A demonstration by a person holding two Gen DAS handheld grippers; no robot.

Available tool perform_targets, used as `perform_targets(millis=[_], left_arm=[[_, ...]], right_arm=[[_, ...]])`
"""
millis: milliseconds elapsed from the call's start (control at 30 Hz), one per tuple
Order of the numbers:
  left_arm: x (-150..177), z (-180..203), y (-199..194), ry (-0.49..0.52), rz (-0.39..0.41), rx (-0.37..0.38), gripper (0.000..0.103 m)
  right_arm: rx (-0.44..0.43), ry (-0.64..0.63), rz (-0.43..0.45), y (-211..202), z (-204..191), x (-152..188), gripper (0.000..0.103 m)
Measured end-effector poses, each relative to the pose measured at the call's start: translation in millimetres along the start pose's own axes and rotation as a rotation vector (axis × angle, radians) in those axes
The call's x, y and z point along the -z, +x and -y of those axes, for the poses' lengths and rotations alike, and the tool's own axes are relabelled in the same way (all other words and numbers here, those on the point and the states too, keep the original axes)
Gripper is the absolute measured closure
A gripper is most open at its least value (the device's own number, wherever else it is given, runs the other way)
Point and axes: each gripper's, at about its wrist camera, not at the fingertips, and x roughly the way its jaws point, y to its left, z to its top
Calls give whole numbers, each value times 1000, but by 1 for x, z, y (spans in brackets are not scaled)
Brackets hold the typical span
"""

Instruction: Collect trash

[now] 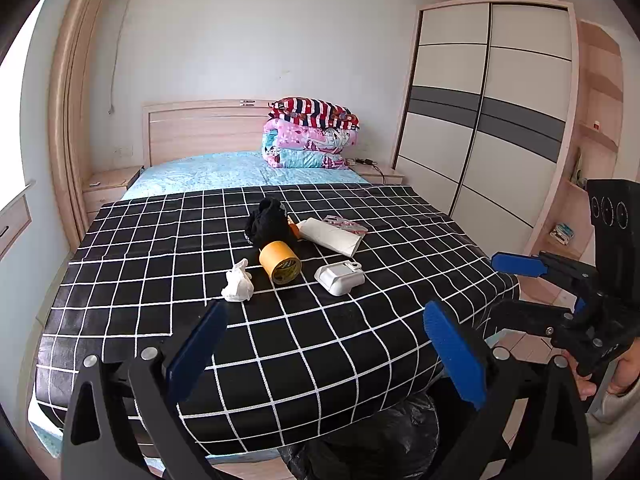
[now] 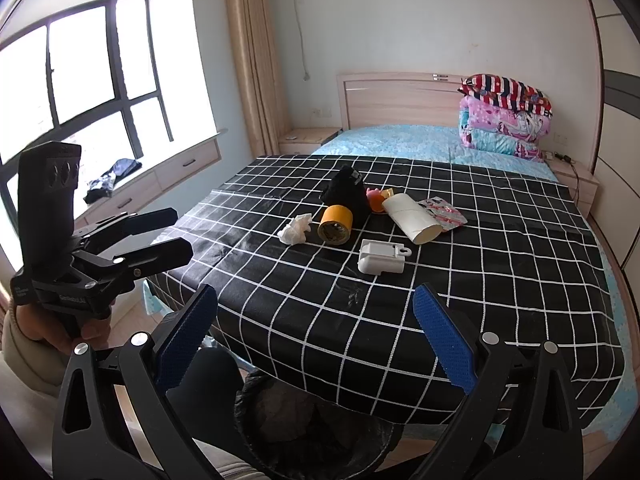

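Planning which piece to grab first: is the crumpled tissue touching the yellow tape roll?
Apart. The right wrist view shows black checked cloth between the tissue and the tape roll.

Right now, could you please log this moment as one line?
left gripper: open, empty | right gripper: open, empty | tissue, tape roll: on cloth | bin: below

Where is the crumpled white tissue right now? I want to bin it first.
The crumpled white tissue lies on the black checked cloth, just left of the yellow tape roll in both views.
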Motion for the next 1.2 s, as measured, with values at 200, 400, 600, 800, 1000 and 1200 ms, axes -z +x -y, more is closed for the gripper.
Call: perform_targets(millis=[200,400,600,800,1000,1200], left_arm=[[0,0,0,-1,1,-1,8],[0,1,-1,-2,1,-4,8],[1,-5,9,-16,-14,-4,8],[-1,-26,29,-53,-37,-47,8],[-11,-47,54,-47,-51,-65,8],[-18,-69,94,-59,-97,-86,8]], right_arm=[[-1,1,0,1,0,1,4],[0,-2,1,1,0,1,4],[-9,15,-5,7,4,1,4],[-3,24,-11,31,8,-3,4],[34,45,-33,71,22,-9,4],[86,74,-90,122,41,-12,4]])
